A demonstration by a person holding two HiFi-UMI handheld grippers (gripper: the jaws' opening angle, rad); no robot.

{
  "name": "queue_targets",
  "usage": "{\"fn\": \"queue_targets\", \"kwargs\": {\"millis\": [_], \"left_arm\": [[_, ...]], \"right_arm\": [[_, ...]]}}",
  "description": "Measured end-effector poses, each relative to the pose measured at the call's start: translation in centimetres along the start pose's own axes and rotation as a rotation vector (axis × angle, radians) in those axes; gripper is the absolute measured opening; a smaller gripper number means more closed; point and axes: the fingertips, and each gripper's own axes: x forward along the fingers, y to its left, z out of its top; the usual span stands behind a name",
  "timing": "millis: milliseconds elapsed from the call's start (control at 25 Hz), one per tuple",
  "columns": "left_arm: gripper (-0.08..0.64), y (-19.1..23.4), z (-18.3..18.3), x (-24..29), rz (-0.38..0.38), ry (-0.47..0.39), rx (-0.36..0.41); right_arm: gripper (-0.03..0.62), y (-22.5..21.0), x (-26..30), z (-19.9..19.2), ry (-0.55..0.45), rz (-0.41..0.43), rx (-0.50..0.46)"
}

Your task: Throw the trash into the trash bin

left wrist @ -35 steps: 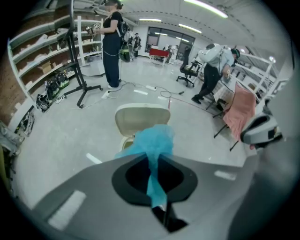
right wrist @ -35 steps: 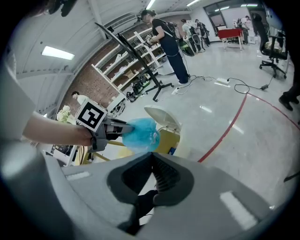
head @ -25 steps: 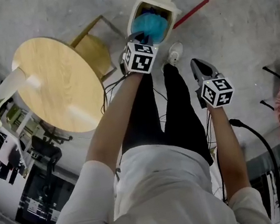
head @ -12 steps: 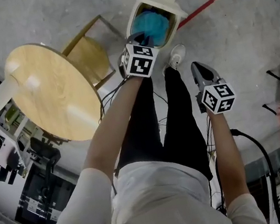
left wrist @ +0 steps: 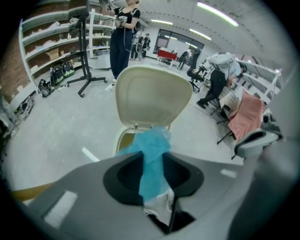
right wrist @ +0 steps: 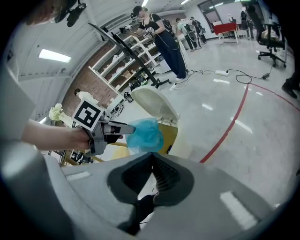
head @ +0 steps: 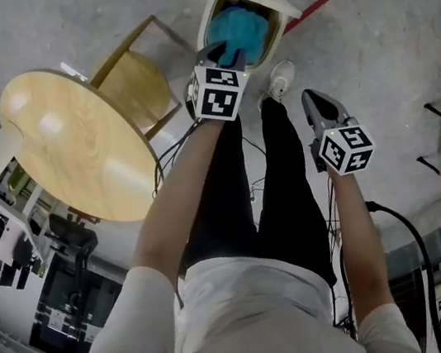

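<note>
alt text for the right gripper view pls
The left gripper, its jaws just opening with a blue trash bag between them, hangs over an open cream trash bin. The right gripper's own closed, empty jaws fill the foreground.

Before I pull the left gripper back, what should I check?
1. Lid up: ok, it stands open.
2. Bag over the bin mouth: ok.
3. Left gripper clear of the bag: not ok. Its jaws have just been opening, but the bag's neck runs between them.
4. Right gripper out of the way: ok. It is shut, empty and short of the bin.
5. Room left in the bin: cannot tell, the bag hides the inside.
</note>
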Motion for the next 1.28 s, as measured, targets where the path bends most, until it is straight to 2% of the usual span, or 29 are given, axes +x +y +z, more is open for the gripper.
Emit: {"fn": "queue_targets", "kwargs": {"millis": [200, 320, 920, 1280], "left_arm": [[0.232, -0.2, -0.7, -0.1, -0.023, 0.013, -0.001], [0.26, -0.3, -0.6, -0.3, -0.026, 0.001, -0.006], [0.257, -1.2, -0.1, -2.7, -0.033, -0.019, 0.002], [0.177, -3.1, 0.9, -7.2, -0.064, -0.035, 0.024]], "right_arm": [[0.0, 0.5, 0.2, -0.2, 0.0, 0.001, 0.001], [0.0, 0.6, 0.1, -0.2, -0.001, 0.002, 0.001], [0.0, 2.0, -1.0, 1.2, -0.033, -0.012, -0.023], [0.0, 5.6, -3.7, 4.0, -0.077, -0.013, -0.056]]}}
